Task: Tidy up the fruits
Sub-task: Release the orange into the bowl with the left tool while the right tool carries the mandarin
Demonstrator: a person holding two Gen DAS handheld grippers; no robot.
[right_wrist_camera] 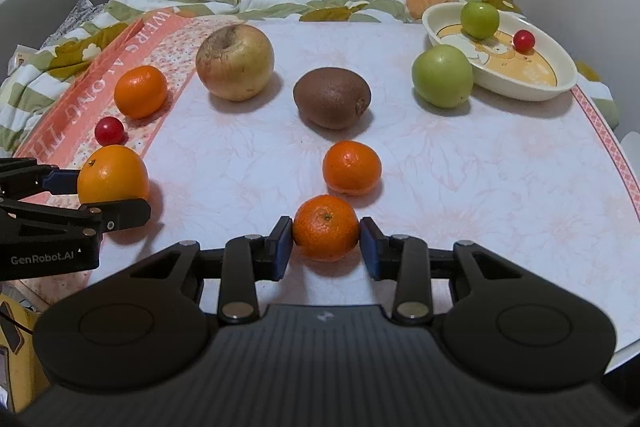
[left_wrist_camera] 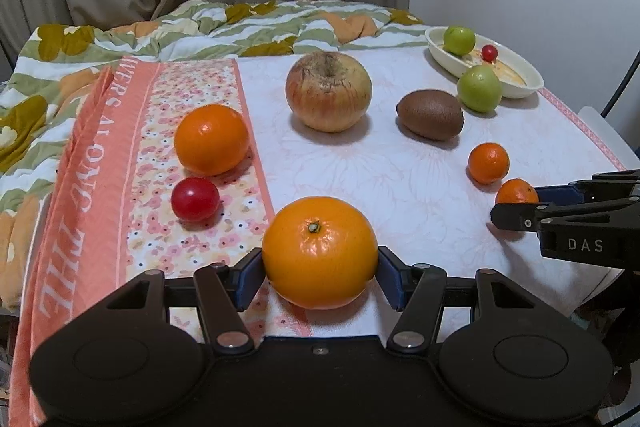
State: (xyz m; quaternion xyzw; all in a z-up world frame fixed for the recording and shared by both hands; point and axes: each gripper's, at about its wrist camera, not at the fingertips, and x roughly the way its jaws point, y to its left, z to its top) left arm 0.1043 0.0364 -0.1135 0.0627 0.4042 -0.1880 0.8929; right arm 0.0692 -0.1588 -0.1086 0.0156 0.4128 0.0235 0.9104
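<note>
A large orange [left_wrist_camera: 320, 253] rests on the tablecloth, and my left gripper [left_wrist_camera: 320, 259] is shut on it with both blue pads pressed to its sides. To the right, a small mandarin [right_wrist_camera: 326, 227] sits between the pads of my right gripper [right_wrist_camera: 326, 239], which is shut on it. A second mandarin [right_wrist_camera: 352, 167] lies just beyond it. Further back are a kiwi [right_wrist_camera: 332, 98], a big apple [right_wrist_camera: 235, 63] and a green fruit [right_wrist_camera: 442, 75]. On the pink towel [left_wrist_camera: 100, 155] lie another orange [left_wrist_camera: 211, 139] and a cherry tomato [left_wrist_camera: 195, 199].
A cream oval dish [right_wrist_camera: 520, 89] stands at the back right and holds a green fruit [right_wrist_camera: 480, 19] and a small red tomato [right_wrist_camera: 524, 40]. A floral quilt [left_wrist_camera: 240, 27] is bunched along the table's far side. The table edge curves away at the right.
</note>
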